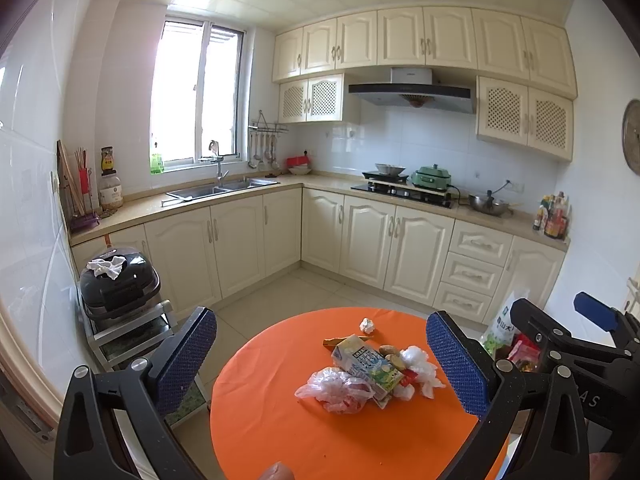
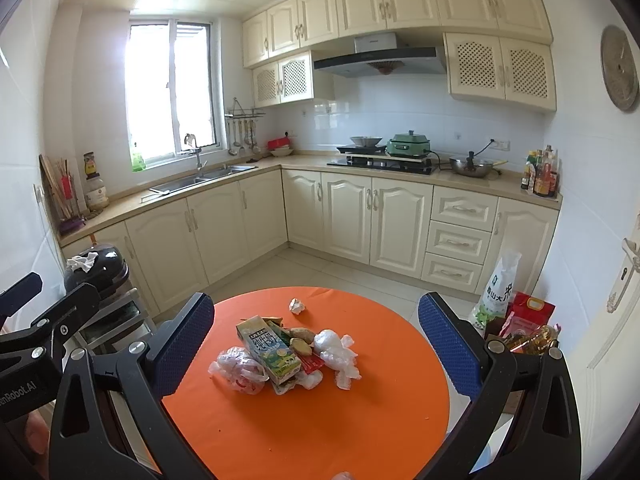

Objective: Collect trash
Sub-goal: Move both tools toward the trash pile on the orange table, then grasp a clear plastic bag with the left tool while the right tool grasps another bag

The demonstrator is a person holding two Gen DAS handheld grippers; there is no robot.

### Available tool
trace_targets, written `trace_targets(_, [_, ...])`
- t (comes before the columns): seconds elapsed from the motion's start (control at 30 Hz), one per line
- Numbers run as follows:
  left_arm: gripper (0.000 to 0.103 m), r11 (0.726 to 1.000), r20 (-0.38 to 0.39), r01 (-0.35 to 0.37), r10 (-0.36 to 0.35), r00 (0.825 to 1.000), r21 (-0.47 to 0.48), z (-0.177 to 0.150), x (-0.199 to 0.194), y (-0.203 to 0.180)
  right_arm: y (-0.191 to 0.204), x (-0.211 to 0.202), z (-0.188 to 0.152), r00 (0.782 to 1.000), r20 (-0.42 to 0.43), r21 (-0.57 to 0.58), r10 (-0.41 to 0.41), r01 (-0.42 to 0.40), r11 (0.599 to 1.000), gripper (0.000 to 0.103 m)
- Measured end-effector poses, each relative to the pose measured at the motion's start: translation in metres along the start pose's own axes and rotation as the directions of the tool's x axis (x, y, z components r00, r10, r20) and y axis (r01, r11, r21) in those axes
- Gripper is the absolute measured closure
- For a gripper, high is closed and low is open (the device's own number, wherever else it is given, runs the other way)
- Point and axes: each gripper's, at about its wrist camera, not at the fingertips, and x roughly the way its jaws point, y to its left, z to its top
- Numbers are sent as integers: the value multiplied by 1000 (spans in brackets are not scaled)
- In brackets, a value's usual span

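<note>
A pile of trash lies in the middle of the round orange table (image 1: 280,432). It holds a milk carton (image 1: 368,364), a crumpled clear plastic bag (image 1: 336,390), white plastic wrap (image 1: 420,364) and small scraps. A crumpled paper ball (image 1: 368,325) sits apart, farther back. My left gripper (image 1: 320,316) hovers open in front of the pile, nothing between its fingers. My right gripper (image 2: 316,298) is also open and empty, facing the same carton (image 2: 268,350), bag (image 2: 240,370), wrap (image 2: 336,350) and paper ball (image 2: 297,305). The two grippers are side by side, and each wrist view shows the other gripper at its edge.
A black cooker with a rag on it (image 1: 116,280) stands on a metal rack left of the table. A rice sack (image 2: 498,288) and a red bag (image 2: 530,312) sit on the floor to the right, near a door (image 2: 624,280). Cream cabinets line the far walls.
</note>
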Motion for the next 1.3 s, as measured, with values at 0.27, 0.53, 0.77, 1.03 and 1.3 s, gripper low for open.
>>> trace_targets(0.27, [1, 1000, -25, -7, 7, 1000, 6, -1, 13, 1, -4, 13, -3, 1000, -16, -2, 8, -8, 1000, 0])
trace_targets(0.53, [1, 1000, -114, -25, 27, 993, 17, -16, 63, 11, -14, 52, -16, 996, -92, -5, 6, -6, 1000, 0])
trace_targets(0.77, [1, 1000, -263, -27, 29, 964, 12, -41, 136, 19, -25, 103, -42, 979, -203, 2, -2, 3, 1000, 0])
trace_targets(1.03, [1, 999, -384, 2, 19, 923, 54, -67, 213, 15, -35, 161, -79, 944, -331, 4, -13, 15, 1000, 0])
trace_targets(1.3, [1, 996, -474, 32, 9, 880, 79, -103, 298, 14, -44, 210, -115, 894, -447, 1, -17, 20, 1000, 0])
